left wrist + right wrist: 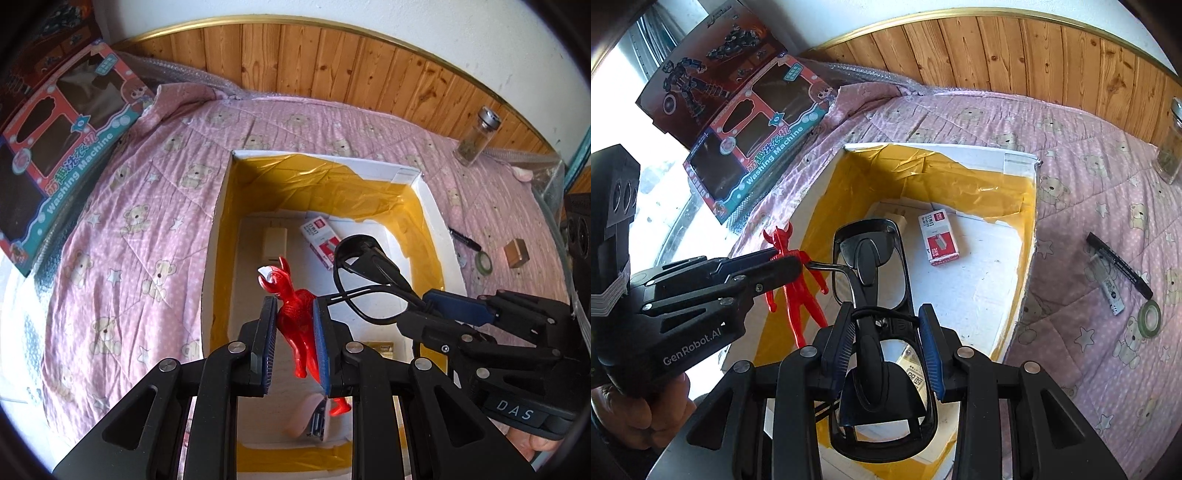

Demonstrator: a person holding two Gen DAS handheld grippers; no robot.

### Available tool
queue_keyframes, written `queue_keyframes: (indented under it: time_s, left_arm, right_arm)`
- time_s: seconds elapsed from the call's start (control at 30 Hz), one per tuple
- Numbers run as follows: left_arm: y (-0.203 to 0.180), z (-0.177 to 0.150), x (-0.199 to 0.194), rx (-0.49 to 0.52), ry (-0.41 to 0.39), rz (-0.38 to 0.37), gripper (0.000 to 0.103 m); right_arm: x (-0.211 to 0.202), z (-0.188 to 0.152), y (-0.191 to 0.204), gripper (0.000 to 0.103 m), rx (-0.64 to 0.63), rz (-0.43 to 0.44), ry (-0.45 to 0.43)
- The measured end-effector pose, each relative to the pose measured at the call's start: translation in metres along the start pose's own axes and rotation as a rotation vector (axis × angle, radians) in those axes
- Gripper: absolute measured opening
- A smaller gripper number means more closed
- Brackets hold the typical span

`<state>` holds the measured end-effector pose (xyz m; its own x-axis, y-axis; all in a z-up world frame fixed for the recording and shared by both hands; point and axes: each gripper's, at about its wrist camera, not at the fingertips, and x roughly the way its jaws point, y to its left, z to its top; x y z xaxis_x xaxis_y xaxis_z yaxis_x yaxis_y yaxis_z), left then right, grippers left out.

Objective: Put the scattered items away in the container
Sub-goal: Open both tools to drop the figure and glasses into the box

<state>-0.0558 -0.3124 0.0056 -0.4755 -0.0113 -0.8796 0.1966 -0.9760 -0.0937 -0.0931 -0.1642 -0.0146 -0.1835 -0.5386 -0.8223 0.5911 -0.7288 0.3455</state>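
A white cardboard box (369,166) lined with yellow tape sits open on a pink bear-print quilt. My left gripper (293,325) hangs over the box, shut on a red plastic figure (286,295) held by its torso. My right gripper (885,317) is beside it over the box, shut on a folded pair of black glasses (866,227). In the right wrist view the left gripper (786,258) and the figure (801,291) show at the left, above the box's (945,149) left wall. The left wrist view shows the right gripper (424,310) and the glasses (354,251) at the right.
Inside the box lie a red-and-white staple box (938,236), a cream block (275,240) and a pinkish stapler (308,413). On the quilt to the right are a black marker (1119,266), a green tape roll (1148,317), a brown cube (517,253) and a glass jar (476,136). Toy boxes (55,147) lean at the left.
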Motion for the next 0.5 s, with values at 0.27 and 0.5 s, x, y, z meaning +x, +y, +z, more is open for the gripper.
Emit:
queue_keyframes:
  time_s: [0.27,0.5]
  left_arm:
    - [-0.003,-0.004,0.004,0.086,0.038,0.017,0.020]
    - [0.005,-0.001,0.017,0.066,0.077,0.006,0.020]
  right_arm:
    - [0.019,0.004,-0.004,0.036,0.054,-0.026,0.030]
    - [0.027,0.003,-0.007,0.037,0.098,-0.017,0.056]
